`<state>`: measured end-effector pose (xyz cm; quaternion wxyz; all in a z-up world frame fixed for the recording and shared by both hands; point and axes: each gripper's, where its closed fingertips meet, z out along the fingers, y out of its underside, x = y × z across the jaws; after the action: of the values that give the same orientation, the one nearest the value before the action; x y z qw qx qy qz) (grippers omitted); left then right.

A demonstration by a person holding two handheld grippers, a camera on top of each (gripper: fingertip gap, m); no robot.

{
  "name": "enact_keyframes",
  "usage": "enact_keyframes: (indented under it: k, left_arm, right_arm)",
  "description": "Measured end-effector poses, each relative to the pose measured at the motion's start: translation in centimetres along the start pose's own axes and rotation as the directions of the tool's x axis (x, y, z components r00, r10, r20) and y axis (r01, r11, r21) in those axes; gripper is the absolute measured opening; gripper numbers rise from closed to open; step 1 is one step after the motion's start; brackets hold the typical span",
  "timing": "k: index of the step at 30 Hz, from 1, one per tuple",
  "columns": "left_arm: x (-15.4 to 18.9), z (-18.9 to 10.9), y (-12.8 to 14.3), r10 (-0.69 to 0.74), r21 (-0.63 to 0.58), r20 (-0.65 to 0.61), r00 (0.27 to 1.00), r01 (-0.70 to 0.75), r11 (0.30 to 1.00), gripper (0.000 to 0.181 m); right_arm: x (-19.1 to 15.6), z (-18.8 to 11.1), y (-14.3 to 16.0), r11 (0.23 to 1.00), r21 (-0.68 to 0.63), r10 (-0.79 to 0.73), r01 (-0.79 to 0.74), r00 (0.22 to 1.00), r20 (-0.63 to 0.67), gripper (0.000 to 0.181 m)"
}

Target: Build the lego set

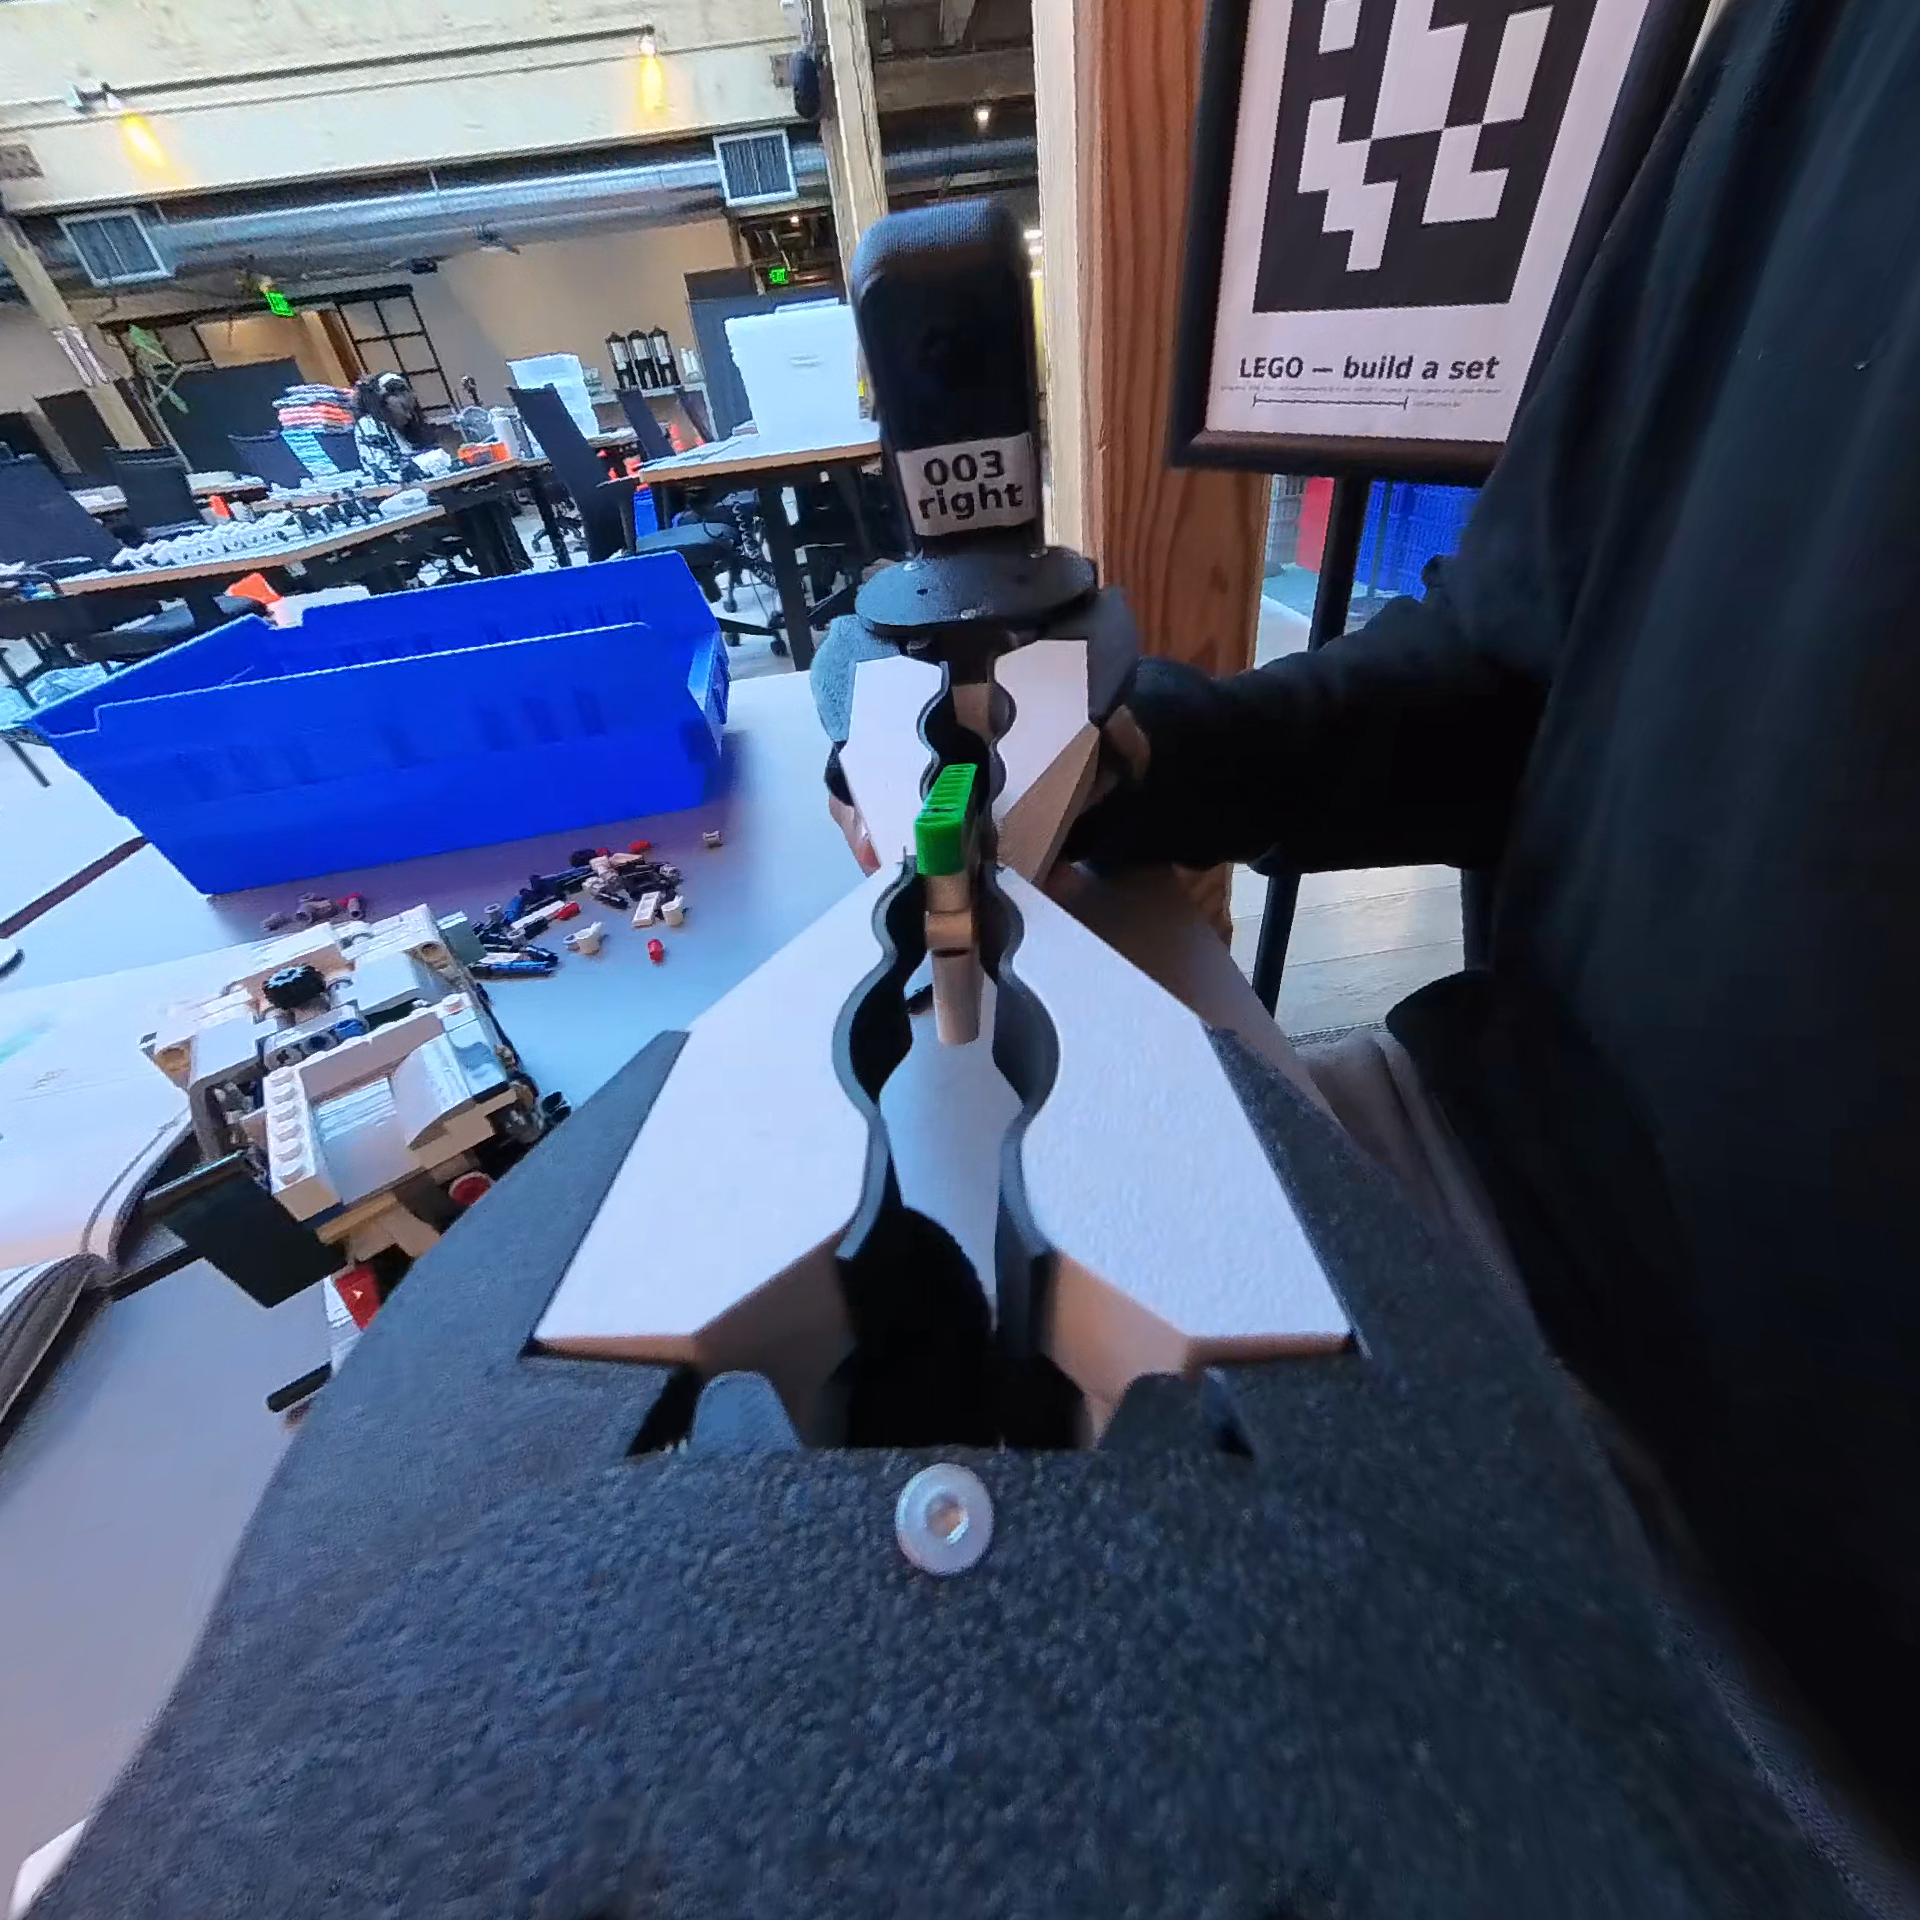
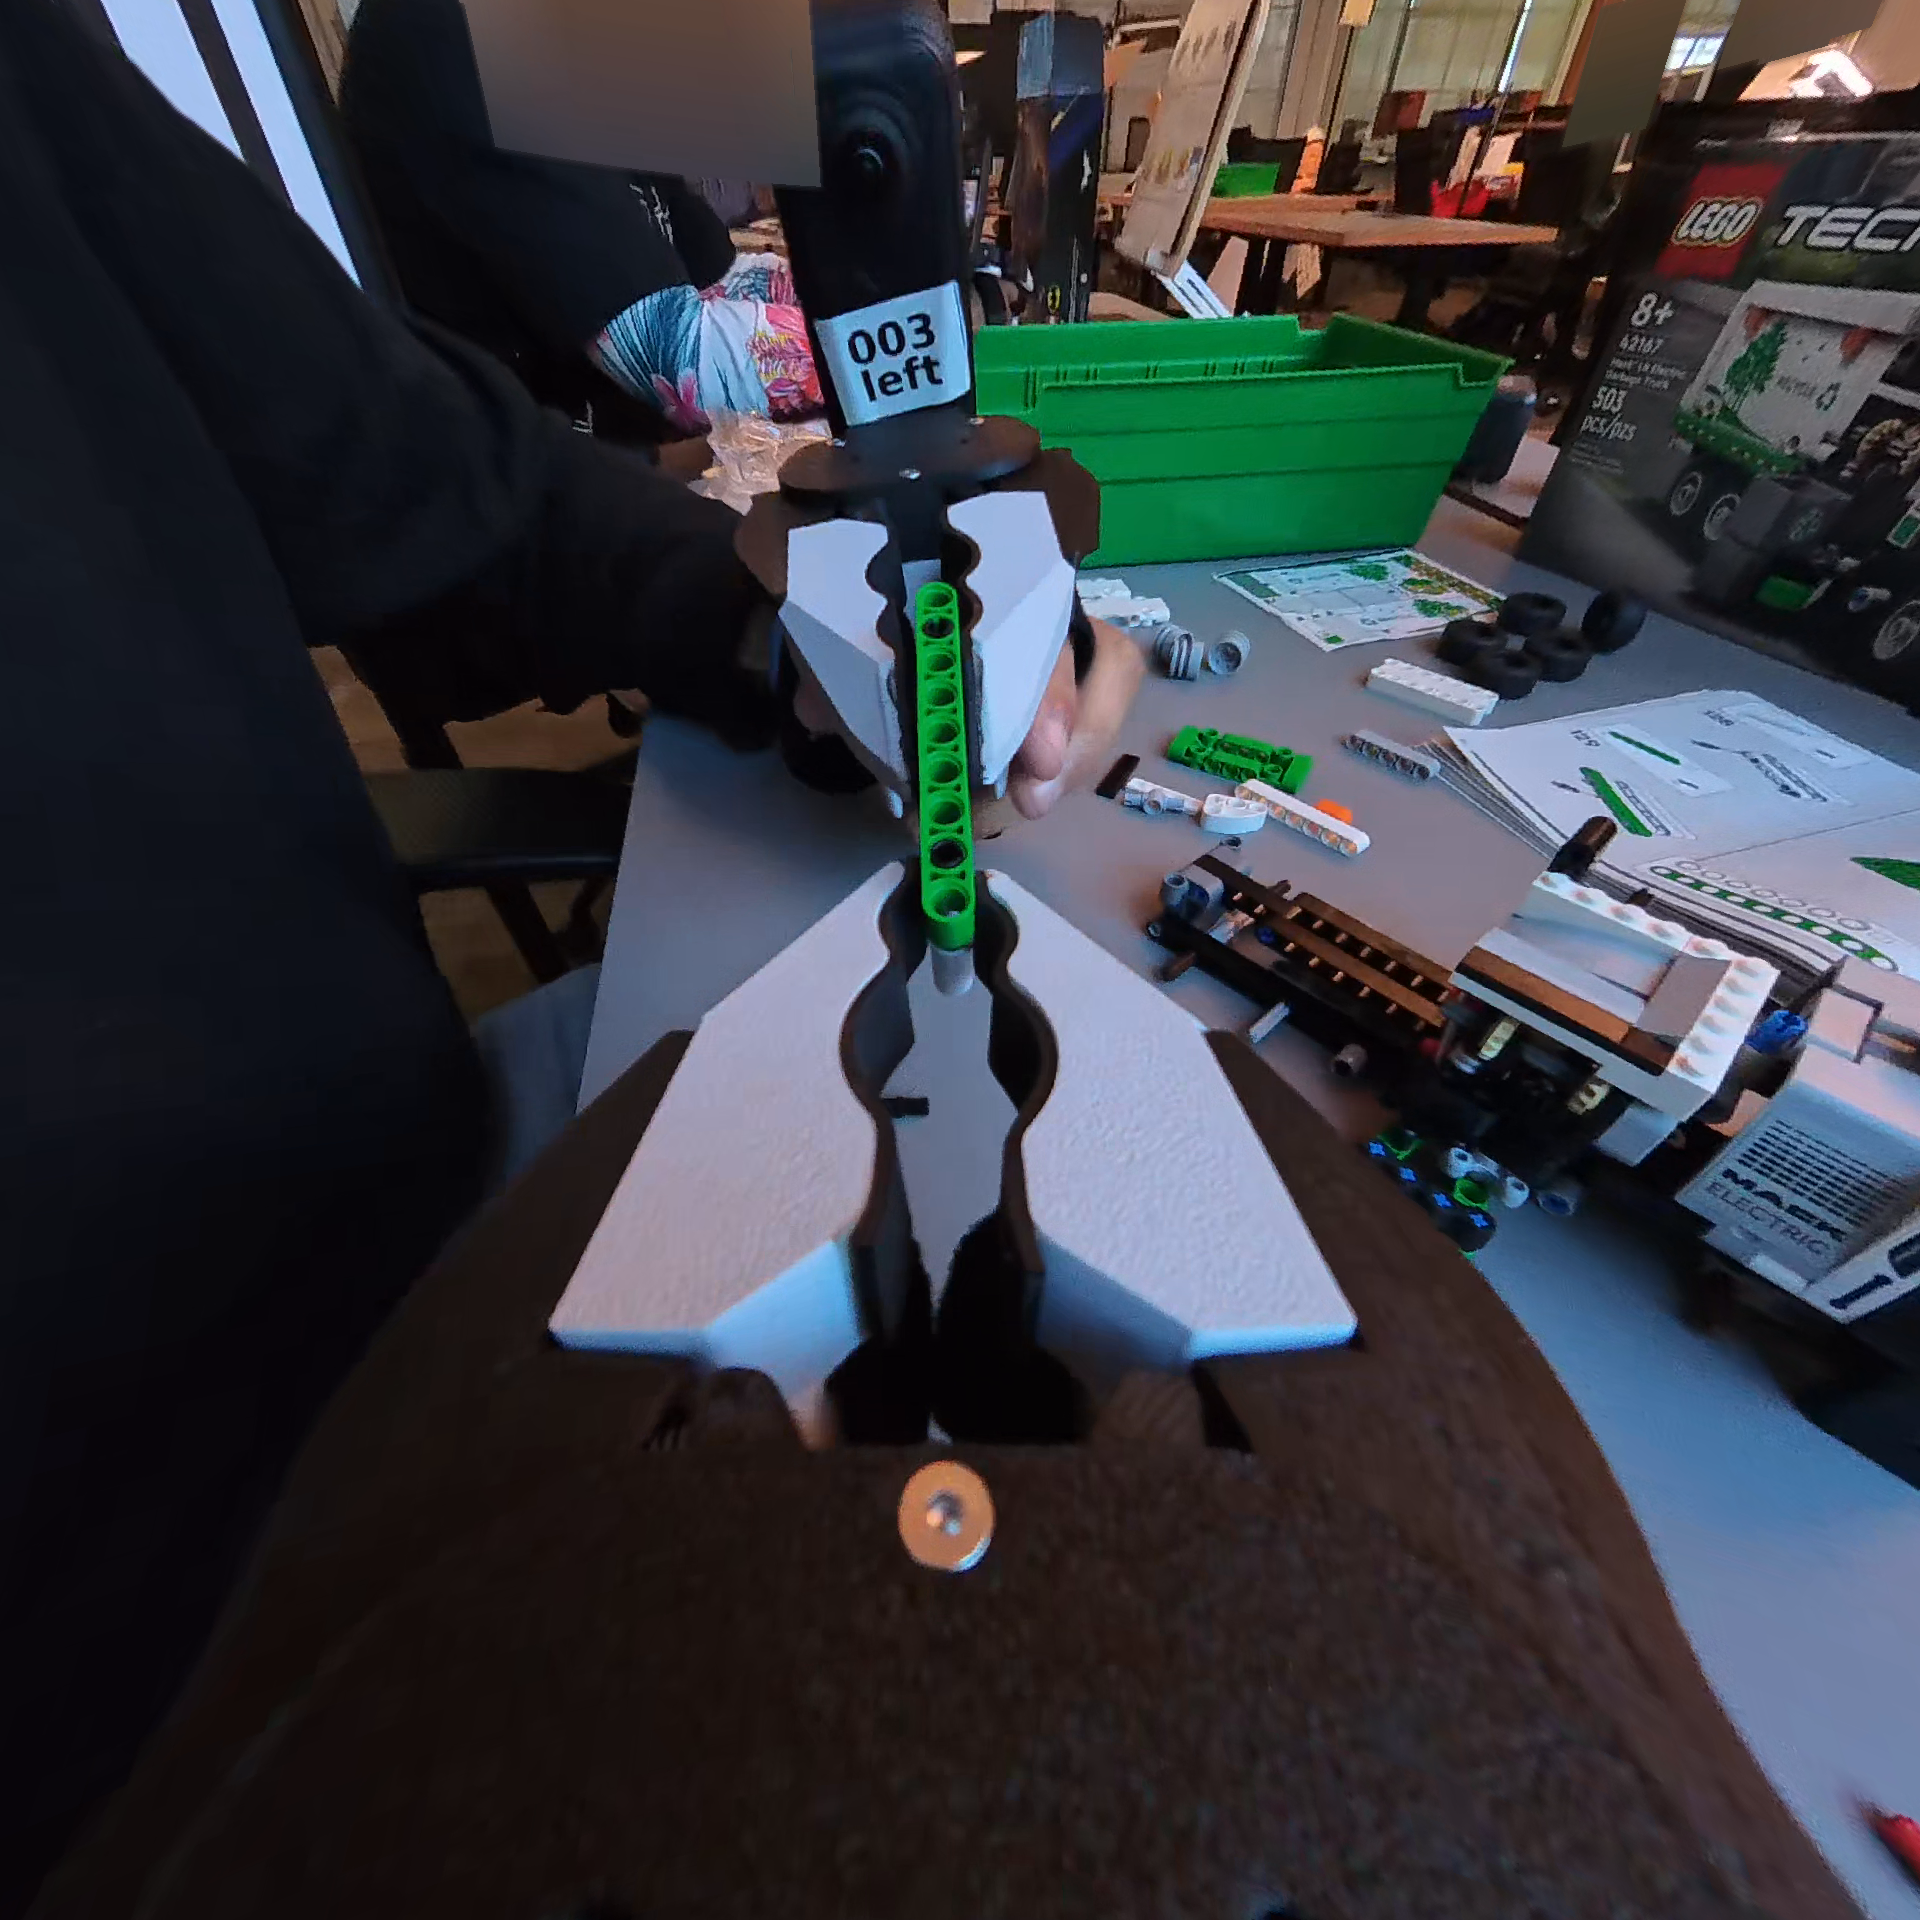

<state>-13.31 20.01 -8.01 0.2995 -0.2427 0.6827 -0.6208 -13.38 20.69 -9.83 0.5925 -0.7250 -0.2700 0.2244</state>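
Left claw [image 1: 943, 883] and right claw [image 2: 945, 883] meet tip to tip above the bench [image 2: 1558, 748], both clamped on one green holed Technic beam [image 2: 943, 769] with a tan pin [image 1: 954, 977] at its end. Part-built white truck [image 1: 343, 1081] at 9 o'clock of the left claw; loose small parts [image 1: 582, 904] at 10 o'clock, blue bin [image 1: 395, 727] behind.

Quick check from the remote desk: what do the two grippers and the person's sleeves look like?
Both the left gripper and the right gripper have textured black bodies, white angular fingers with wavy black inner edges, a silver screw, and a labelled black handle. Sleeves are black.
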Motion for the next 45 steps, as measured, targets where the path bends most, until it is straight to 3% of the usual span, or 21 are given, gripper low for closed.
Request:
enact_keyframes:
  k: [20,26,45]
  left_arm:
    - [0.7,0.2,0.1,0.048,0.025,-0.01,0.999,-0.048,0.999,0.007]
    - [0.9,0.2,0.1,0.087,0.033,0.005,0.996,-0.087,0.996,0.007]
    - [1.1,0.0,-0.4,0.028,0.049,-0.028,0.999,-0.027,0.998,0.006]
  right_arm:
    - [-0.4,0.3,0.8,0.984,-0.094,-0.154,0.15,0.987,-0.044,0.007]
    - [-0.5,0.1,0.8,0.979,-0.125,-0.169,0.163,0.985,-0.038,0.007]
    - [-0.6,0.1,1.1,0.979,-0.139,-0.157,0.152,0.987,-0.026,0.007]
